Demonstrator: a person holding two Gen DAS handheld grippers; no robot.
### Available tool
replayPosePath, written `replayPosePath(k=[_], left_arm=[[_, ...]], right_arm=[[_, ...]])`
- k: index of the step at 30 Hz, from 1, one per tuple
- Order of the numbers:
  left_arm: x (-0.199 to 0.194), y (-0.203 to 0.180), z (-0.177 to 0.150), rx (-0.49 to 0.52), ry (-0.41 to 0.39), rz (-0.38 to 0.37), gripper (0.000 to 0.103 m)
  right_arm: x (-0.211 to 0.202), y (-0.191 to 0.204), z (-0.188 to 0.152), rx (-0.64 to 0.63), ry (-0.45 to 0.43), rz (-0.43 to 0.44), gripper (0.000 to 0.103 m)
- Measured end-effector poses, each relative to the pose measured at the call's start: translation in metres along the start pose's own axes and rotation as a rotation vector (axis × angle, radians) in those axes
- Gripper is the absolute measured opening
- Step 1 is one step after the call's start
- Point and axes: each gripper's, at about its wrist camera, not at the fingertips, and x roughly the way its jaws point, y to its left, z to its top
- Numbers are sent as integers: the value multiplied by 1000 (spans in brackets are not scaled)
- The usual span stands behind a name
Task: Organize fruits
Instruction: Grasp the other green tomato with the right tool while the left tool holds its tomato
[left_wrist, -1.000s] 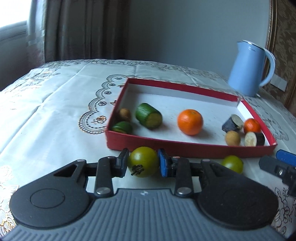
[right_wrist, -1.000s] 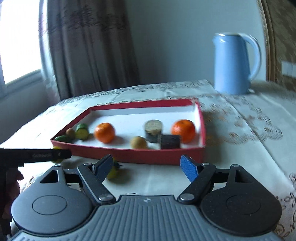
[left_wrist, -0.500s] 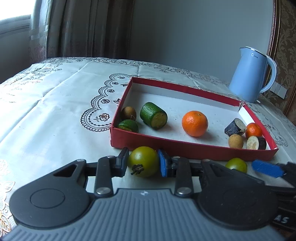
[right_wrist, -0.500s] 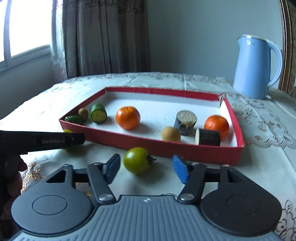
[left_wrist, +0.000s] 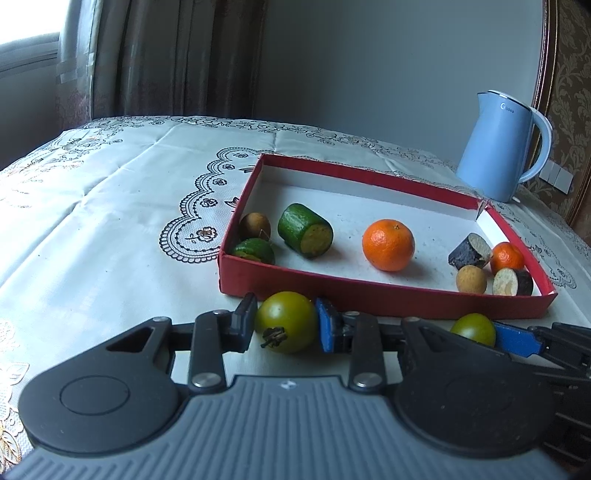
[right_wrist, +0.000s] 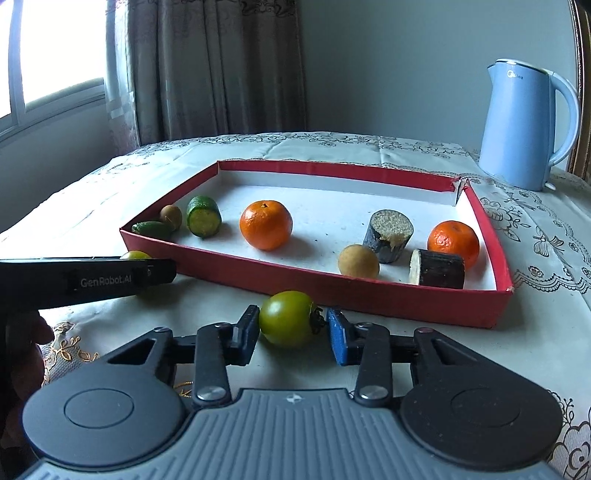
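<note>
1. In the right view, the left gripper shows only as a black bar, and it covers most of the left tomato. A hand at the left edge is dark and cut off.
2. In the left view, the right gripper runs off the frame.
3. We see the left jaws clamped on the left tomato, in front of the box.
4. The right jaws are closing with the right tomato between them. The black pad is against it and the blue pad is at its stem. It sits on the cloth just beside the box's near wall.
5. The cream cloth has creases and dark lace-like print. Behind it are a brown curtain, a grey wall and a blue kettle.
6. The box is shallow, with red walls and a white floor. It holds round oranges and cut cylinders. Both tomatoes are glossy and green.
</note>
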Motion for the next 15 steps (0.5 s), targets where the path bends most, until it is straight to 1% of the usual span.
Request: replayPosePath(k=[8, 15], left_arm=[[0, -1, 0, 3, 0, 2, 31], [0, -1, 0, 8, 0, 5, 31]], right_arm=[[-8, -3, -1, 4, -17, -14, 37], [-29, -8, 7, -13, -96, -44, 37]])
